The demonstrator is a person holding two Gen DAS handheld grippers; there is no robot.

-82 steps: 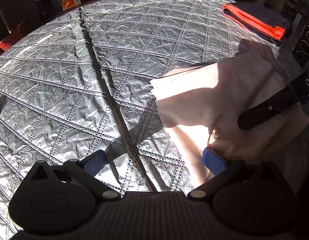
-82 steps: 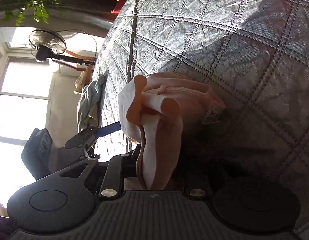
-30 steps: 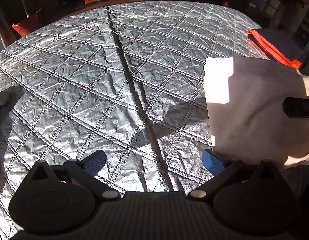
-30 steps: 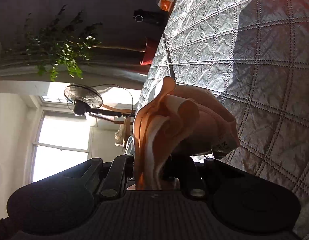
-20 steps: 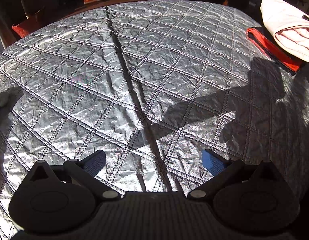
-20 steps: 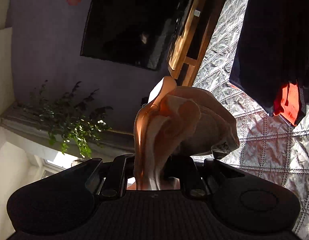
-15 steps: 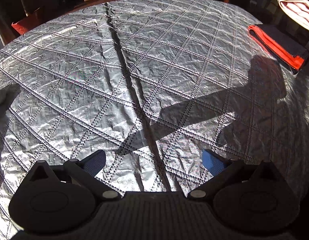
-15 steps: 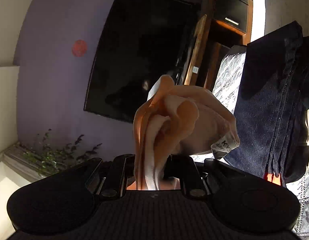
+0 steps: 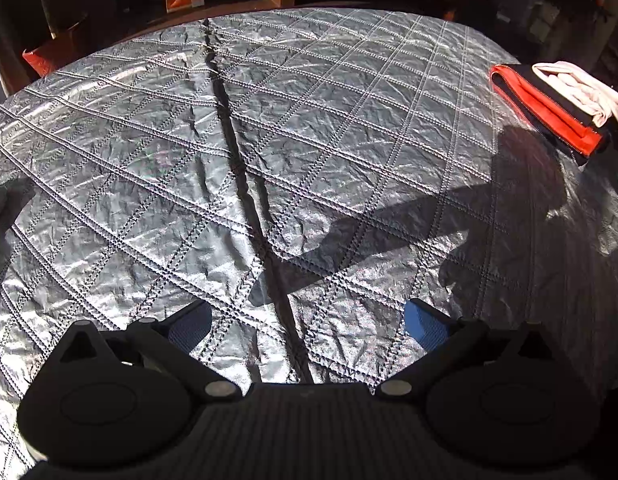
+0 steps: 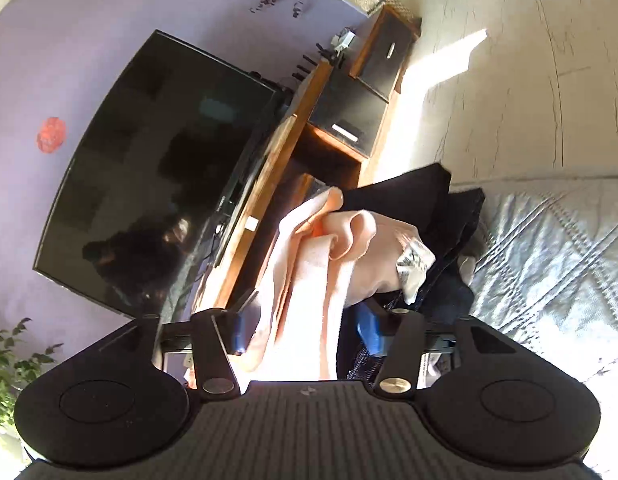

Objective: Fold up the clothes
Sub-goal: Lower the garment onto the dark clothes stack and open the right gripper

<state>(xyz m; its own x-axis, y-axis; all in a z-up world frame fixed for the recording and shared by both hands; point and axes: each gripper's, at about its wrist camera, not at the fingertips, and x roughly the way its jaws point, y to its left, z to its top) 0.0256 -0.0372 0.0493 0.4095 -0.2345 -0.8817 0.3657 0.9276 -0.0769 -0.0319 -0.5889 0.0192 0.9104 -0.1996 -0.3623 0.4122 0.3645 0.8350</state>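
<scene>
Found folded pink garment [image 10: 329,264] between right gripper [image 10: 305,330] jaws, opening, pads clear of cloth; lay atop dark folded stack [image 9: 549,108] at bed [image 9: 309,160] right edge. Left gripper [image 9: 309,320] released, empty, well apart.

Silver quilted cover [image 9: 349,128], left hand-held gripper [image 9: 307,322] (jaws apart), folded pink garment [image 9: 581,88] far right
</scene>
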